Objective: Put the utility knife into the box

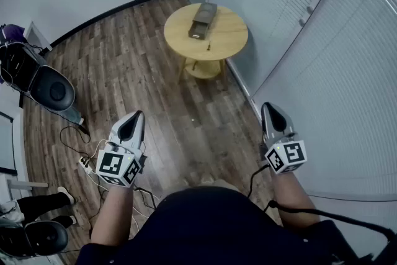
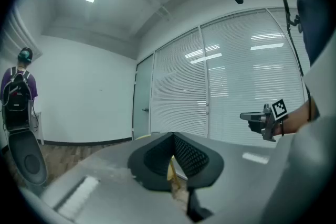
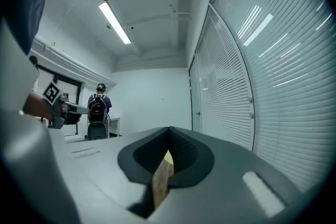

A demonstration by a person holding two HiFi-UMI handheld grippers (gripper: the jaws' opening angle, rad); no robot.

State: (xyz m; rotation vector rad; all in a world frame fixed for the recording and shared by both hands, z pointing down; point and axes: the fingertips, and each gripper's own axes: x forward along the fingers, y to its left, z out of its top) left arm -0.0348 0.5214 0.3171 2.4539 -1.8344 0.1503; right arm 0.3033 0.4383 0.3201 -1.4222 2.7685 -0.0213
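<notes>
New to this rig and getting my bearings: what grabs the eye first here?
A round wooden table stands far ahead by the blinds, with a dark box on it and a small object, maybe the knife, beside it. The left gripper and right gripper are shut and empty, held near the person's body.

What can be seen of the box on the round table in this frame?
The box is a long, narrow, dark grey-brown case lying flat near the middle of the round wooden table, its length running away from the person. Its near end looks open or slid out, showing a paler inside; any contents are too small to tell. Only the tabletop touches it. A small dark item lies apart from it, nearer the person.
</notes>
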